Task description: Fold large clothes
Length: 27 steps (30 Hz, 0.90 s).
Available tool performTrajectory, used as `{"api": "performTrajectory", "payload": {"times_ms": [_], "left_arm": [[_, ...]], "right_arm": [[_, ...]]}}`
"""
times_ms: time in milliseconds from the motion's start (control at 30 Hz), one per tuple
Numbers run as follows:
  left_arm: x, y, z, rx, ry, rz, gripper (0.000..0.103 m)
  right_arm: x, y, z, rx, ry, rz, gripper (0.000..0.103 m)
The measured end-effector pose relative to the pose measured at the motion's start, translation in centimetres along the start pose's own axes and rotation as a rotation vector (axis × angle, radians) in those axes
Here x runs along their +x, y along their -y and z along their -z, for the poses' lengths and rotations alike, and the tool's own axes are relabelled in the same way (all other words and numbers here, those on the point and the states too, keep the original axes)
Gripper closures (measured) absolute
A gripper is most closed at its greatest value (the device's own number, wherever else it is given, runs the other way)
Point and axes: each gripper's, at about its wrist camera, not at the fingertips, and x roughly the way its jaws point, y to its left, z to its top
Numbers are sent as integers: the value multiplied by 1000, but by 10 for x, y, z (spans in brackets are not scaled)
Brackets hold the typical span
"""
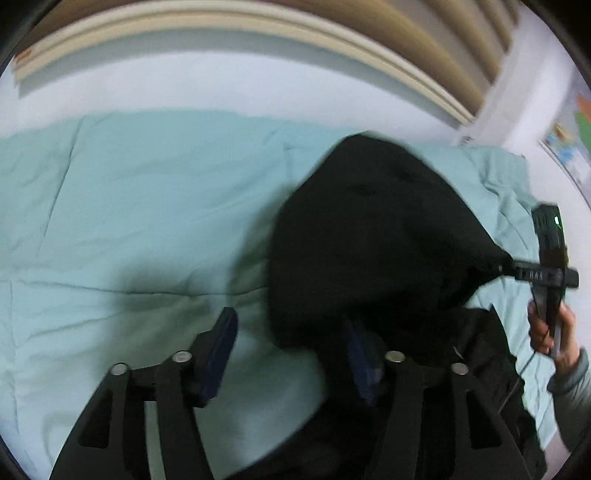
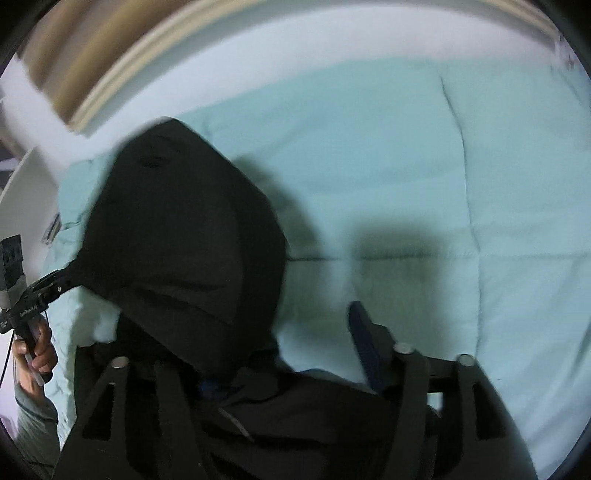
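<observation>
A black hooded jacket (image 1: 373, 236) hangs over the pale green quilt (image 1: 147, 206), hood up. In the left wrist view my left gripper (image 1: 291, 350) stands wide apart; the cloth drapes over its right finger. The right gripper (image 1: 508, 269) at far right pinches the hood's edge. In the right wrist view the jacket (image 2: 177, 236) covers the left finger of my right gripper (image 2: 284, 354), whose jaws also look spread; the left gripper (image 2: 55, 284) at far left is closed on the hood's edge. The views disagree with each other; blur hides the contact.
The quilt (image 2: 424, 166) covers a bed with a white sheet (image 1: 221, 85) beyond it. A beige headboard (image 1: 258, 22) curves along the back. A white wall with coloured pictures (image 1: 569, 140) stands at the right.
</observation>
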Motion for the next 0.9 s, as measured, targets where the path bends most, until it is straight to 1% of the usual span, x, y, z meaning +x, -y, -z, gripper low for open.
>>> {"api": "performTrajectory", "payload": {"times_ms": [33, 100, 167, 233, 267, 333, 367, 400, 467, 500, 533, 567, 633, 667, 700, 733, 800, 833, 900], "left_arm": [[0, 4, 0, 11, -1, -16, 38], [3, 5, 3, 22, -35, -37, 38], [-2, 2, 7, 14, -37, -16, 38], [-7, 2, -3, -13, 11, 32, 38], [-8, 6, -9, -30, 40, 52, 38], [-9, 6, -32, -88, 120, 93, 38], [-4, 6, -41, -108, 139, 103, 37], [8, 7, -50, -109, 132, 100, 37], [36, 8, -57, -87, 78, 57, 37], [57, 5, -56, -83, 20, 12, 37], [72, 6, -54, -84, -25, -3, 38], [89, 1, -47, -91, -90, -12, 38], [112, -7, -27, -92, -194, -48, 38], [119, -10, -17, -81, -224, -65, 37], [123, -12, -8, -77, -228, -78, 35], [124, -14, -6, -82, -223, -77, 33], [128, -17, -5, -99, -228, -90, 26], [129, -19, -6, -116, -233, -85, 26], [123, -18, -8, -118, -221, -86, 27]], "right_arm": [[-5, -3, 0, -6, 12, 12, 27], [-10, -6, 1, -11, 19, 26, 24], [-14, -5, 5, 13, 10, 10, 24], [-21, -6, 4, 39, 29, -49, 24], [-23, -6, -1, 43, 47, -59, 24], [-25, -21, -18, 42, 105, -63, 24], [-23, -23, -23, 37, 120, -67, 24], [-17, -34, -32, 30, 132, -69, 24], [4, -45, -44, 8, 120, -50, 24], [16, -49, -48, -5, 97, -31, 24], [34, -50, -49, -18, 58, 1, 24], [43, -49, -48, -26, 27, 23, 24], [75, -38, -35, -36, -76, 92, 26], [85, -30, -28, -36, -116, 116, 26], [98, -20, -18, -20, -163, 99, 26], [106, -11, -9, 14, -188, 55, 26], [112, 11, 2, 107, -168, -25, 24], [113, 15, 3, 124, -164, -35, 24], [110, 11, 2, 108, -158, -10, 23]]}}
